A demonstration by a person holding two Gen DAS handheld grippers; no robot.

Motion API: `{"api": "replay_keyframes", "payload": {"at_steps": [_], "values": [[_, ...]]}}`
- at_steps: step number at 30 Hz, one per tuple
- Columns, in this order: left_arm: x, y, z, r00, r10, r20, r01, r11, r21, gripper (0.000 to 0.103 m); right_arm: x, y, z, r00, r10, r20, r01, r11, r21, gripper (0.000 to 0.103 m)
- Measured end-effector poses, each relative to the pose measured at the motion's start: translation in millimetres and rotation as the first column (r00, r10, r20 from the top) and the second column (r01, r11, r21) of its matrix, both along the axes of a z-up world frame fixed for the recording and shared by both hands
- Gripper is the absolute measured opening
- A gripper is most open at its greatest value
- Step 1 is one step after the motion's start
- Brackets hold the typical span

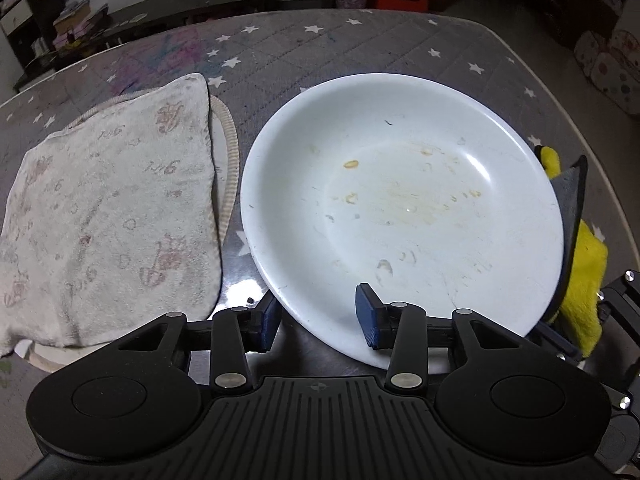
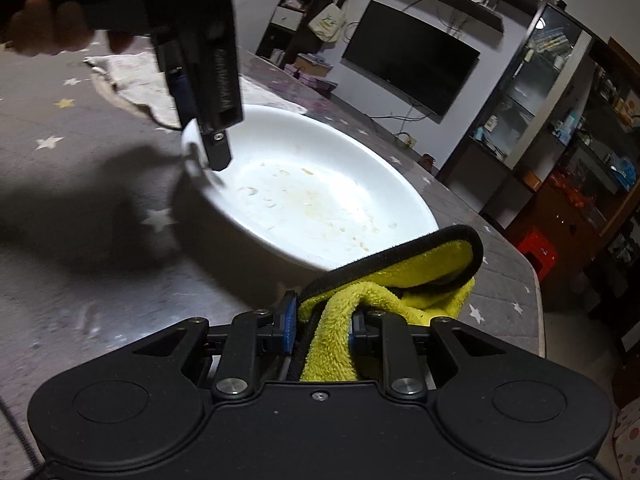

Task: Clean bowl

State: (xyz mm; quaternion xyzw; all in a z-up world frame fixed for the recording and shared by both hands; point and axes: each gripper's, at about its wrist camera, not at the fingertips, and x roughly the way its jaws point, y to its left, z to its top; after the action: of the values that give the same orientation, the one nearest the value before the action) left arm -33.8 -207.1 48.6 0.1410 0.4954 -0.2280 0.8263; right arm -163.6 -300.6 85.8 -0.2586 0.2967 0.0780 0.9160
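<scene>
Fingers of the left gripper (image 1: 318, 320) sit on both sides of the near edge of the bowl (image 1: 400, 216), one blue pad inside and one outside, but from the left wrist view there is room between the pads and the edge, so I cannot say they pinch it yet. That white bowl rests on the grey table with stars (image 1: 400, 40), and its bottom has yellow-brown food marks. A pale towel (image 1: 112, 208) lies just beside the bowl. Past the far edge of the bowl peeks the yellow cloth (image 1: 584, 264). If the left pads are loose, the bowl may slide or spin when wiping starts. From the right wrist view, the right gripper (image 2: 322, 326) is squeezing the yellow cloth (image 2: 400, 280) tight between its pads, and the cloth hangs near the edge of the bowl (image 2: 320, 208) but is not in it yet. The left gripper (image 2: 212, 152) stands at the far edge, and a hand (image 2: 52, 28) holds it. A hard push with the cloth could tip the bowl up on one side, or the cloth could bunch up and miss the dirty spots.
</scene>
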Motion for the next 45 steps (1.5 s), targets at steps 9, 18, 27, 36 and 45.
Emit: {"api": "replay_keyframes", "payload": {"at_steps": [9, 18, 27, 36, 45], "values": [[-5, 2, -1, 0.995, -0.092, 0.033, 0.09, 0.994, 0.062, 0.043, -12, 15, 3, 0.997, 0.07, -0.019, -0.071, 0.997, -0.019, 0.025], [-6, 2, -1, 0.991, -0.128, 0.039, 0.125, 0.99, 0.073, 0.044, -5, 8, 1, 0.998, 0.057, -0.01, -0.057, 0.998, 0.021, 0.025], [-5, 2, -2, 0.99, -0.137, 0.039, 0.134, 0.988, 0.077, 0.045, 12, -12, -1, 1.0, 0.014, -0.004, -0.014, 1.0, 0.016, 0.025], [-5, 1, -2, 0.989, -0.142, 0.038, 0.139, 0.987, 0.079, 0.046, 31, -28, -4, 1.0, 0.001, -0.002, -0.001, 1.0, -0.015, 0.025], [-4, 0, -3, 0.988, -0.146, 0.044, 0.142, 0.986, 0.089, 0.046, 50, -41, -8, 1.0, -0.013, 0.003, 0.013, 1.0, -0.028, 0.025]]}}
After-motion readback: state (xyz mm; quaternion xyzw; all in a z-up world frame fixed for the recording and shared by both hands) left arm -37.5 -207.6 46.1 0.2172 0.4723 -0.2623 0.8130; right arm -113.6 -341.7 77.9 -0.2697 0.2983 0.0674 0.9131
